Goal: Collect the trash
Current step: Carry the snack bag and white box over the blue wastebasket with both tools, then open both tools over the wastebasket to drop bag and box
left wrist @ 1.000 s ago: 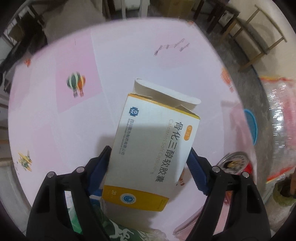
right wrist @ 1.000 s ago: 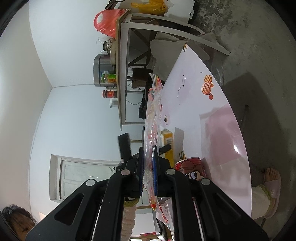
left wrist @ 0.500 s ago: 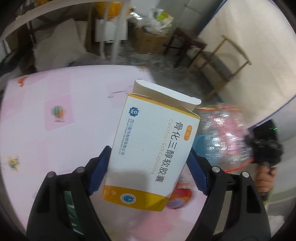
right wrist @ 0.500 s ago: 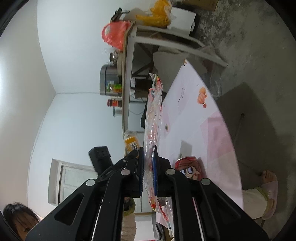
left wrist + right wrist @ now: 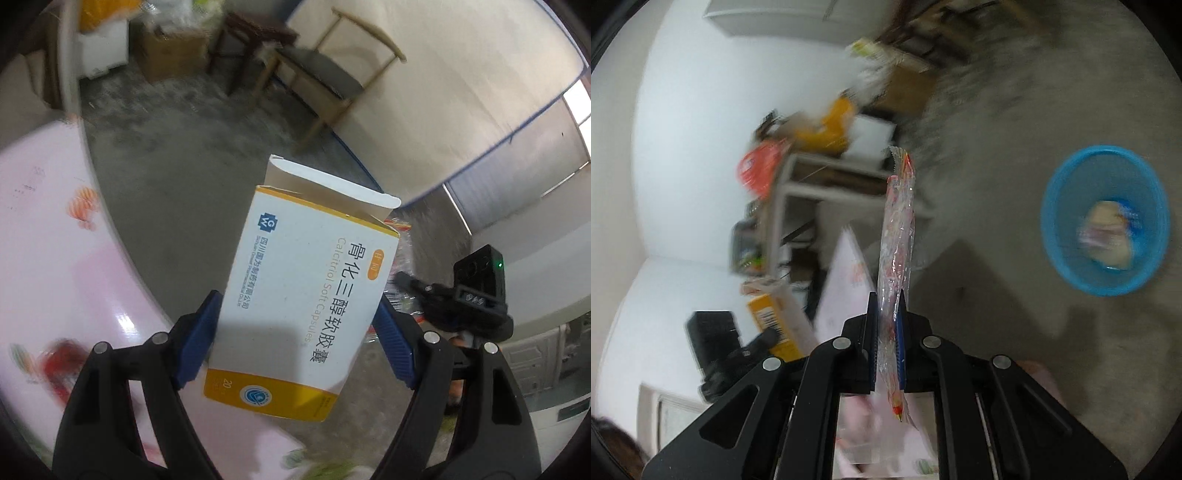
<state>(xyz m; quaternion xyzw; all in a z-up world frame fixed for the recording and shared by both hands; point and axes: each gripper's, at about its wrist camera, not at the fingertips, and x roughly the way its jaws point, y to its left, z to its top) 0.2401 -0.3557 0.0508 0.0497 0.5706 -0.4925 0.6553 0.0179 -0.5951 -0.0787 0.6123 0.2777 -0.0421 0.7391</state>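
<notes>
Two pieces of trash: a medicine box [image 5: 306, 291] and a clear wrapper [image 5: 897, 236], each gripped.
Box look: white card, yellow band at the near end, dark print, top flap open.
Box axis: lengthwise away from the camera, open flap farthest, leaning right.
Box place: off the pink table [image 5: 55, 258], above grey floor.
Left gripper [image 5: 295, 328]: blue pads spread wide, pressing the box's two long sides.
Wrapper look: crinkled clear film with red and orange marks, seen edge-on.
Wrapper axis: a long strip running straight ahead past the fingertips.
Right gripper [image 5: 887, 317]: pressed together, pinching the wrapper.
Blue basket [image 5: 1056, 236]: on the floor to the right, blurred packet inside.
</notes>
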